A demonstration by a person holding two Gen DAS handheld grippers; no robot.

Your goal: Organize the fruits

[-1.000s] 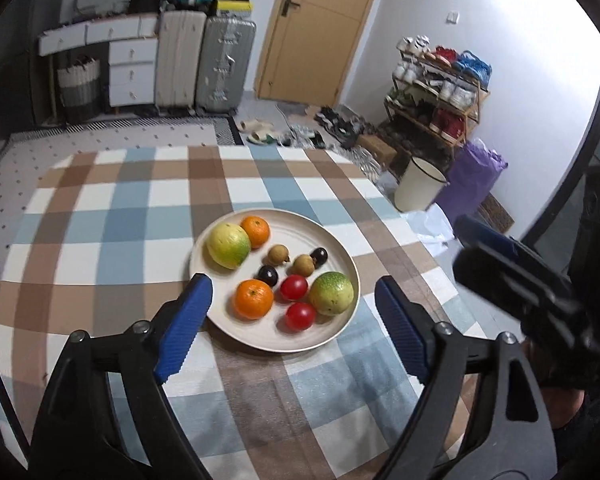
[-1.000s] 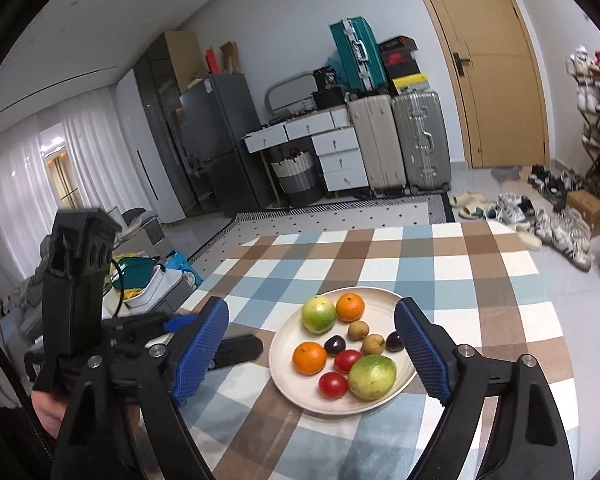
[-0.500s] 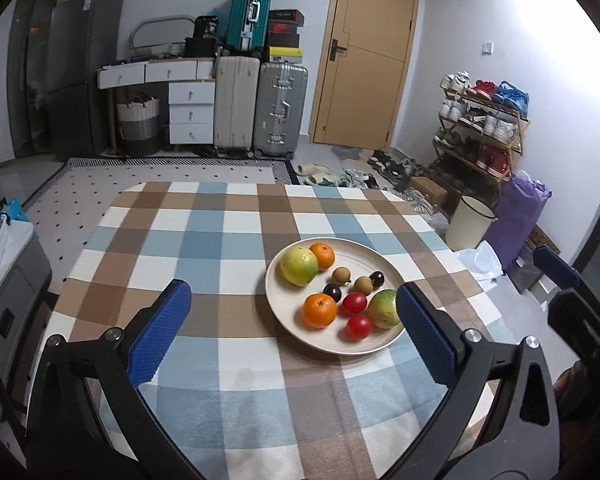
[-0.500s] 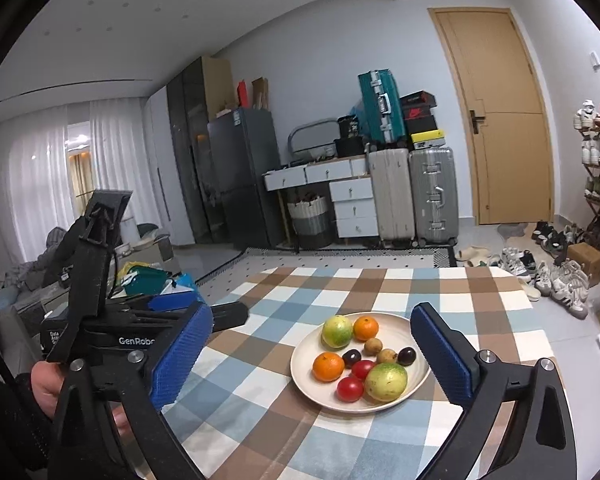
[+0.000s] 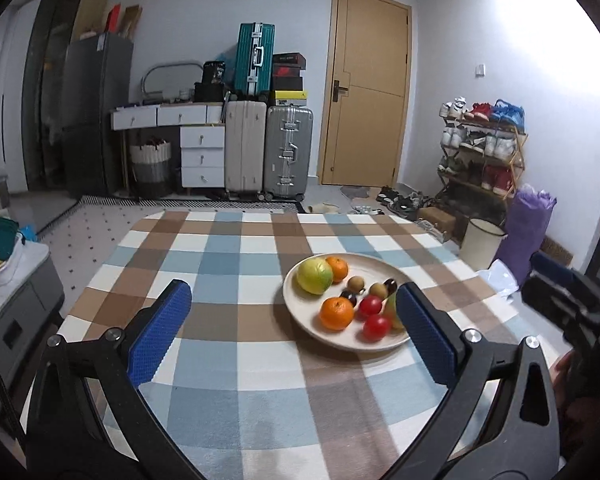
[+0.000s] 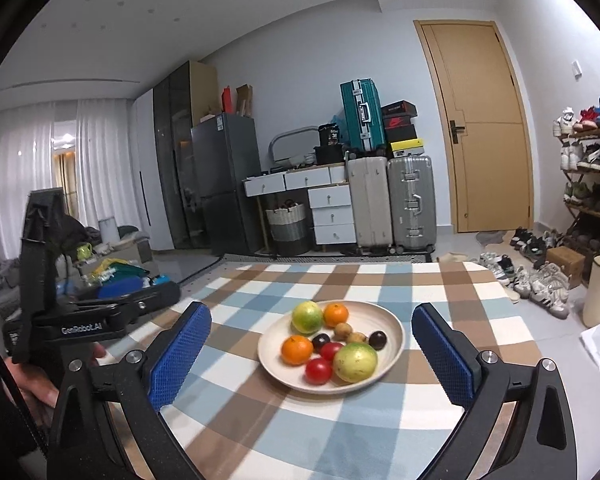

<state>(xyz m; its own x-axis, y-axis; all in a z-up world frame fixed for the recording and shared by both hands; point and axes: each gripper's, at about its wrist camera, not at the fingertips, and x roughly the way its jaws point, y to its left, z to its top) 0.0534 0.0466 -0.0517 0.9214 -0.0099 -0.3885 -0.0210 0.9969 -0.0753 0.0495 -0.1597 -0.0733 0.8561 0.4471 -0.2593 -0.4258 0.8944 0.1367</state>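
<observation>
A cream plate [image 6: 394, 330] stands on the checked table and holds all the fruits close together: two oranges [image 6: 297, 350], two big yellow-green fruits [image 6: 355, 362], two red tomatoes [image 6: 318, 371], two small brown fruits [image 6: 343, 331] and two dark plums [image 6: 378, 339].

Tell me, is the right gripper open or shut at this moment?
Open. The right gripper has its blue fingers wide apart with nothing between them, framing the plate of fruit ahead.
</observation>
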